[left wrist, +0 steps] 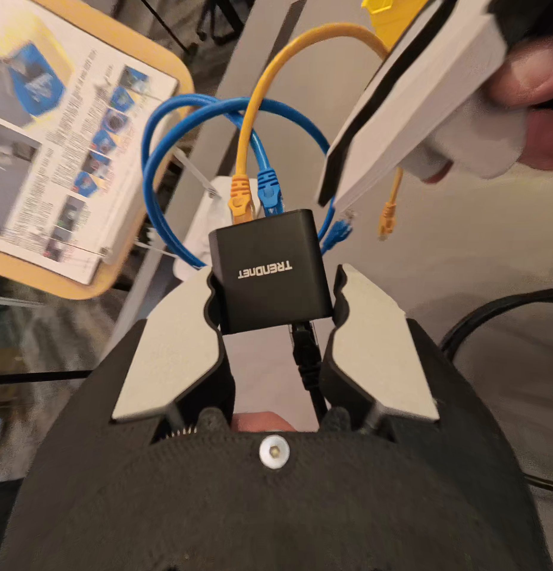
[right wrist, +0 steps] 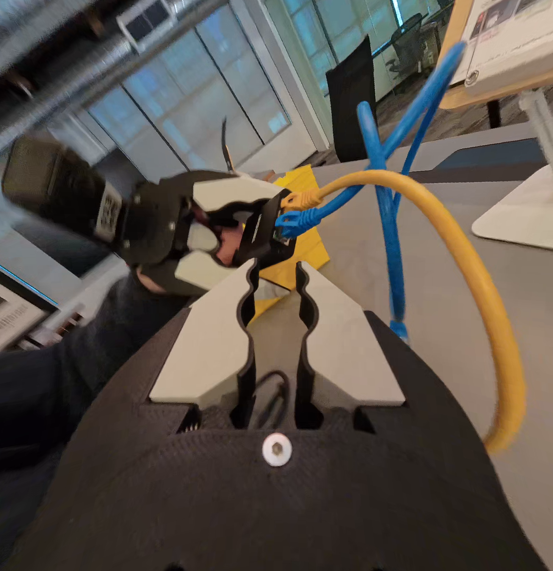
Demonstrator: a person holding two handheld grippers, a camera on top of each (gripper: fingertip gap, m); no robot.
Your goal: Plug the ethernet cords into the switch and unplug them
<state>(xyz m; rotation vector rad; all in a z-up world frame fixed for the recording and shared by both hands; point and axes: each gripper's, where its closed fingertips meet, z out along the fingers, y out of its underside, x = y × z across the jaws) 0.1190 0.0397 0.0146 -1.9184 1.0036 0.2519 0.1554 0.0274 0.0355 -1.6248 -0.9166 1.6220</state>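
My left gripper [left wrist: 273, 278] is shut on the sides of a small black switch [left wrist: 269, 302] and holds it up above the grey table. A yellow cord [left wrist: 241, 197] and a blue cord [left wrist: 269, 191] are plugged side by side into the switch's far face. Their free ends, blue [left wrist: 338, 231] and yellow [left wrist: 388, 216], hang loose beyond it. A black cable [left wrist: 306, 355] runs from the near face back between my fingers. My right gripper [right wrist: 276, 268] is open and empty, its tips just below the switch [right wrist: 259, 244] and the plugged ends, yellow [right wrist: 299, 197] and blue [right wrist: 296, 221].
A wooden board with a printed sheet [left wrist: 68, 139] stands to the left. A yellow paper [right wrist: 306, 253] lies on the grey table [right wrist: 439, 309]. A white stand base [right wrist: 522, 216] sits at the right. A black cable [left wrist: 485, 315] loops on the table. The tips of one gripper are about 4 cm away from the tips of the other.
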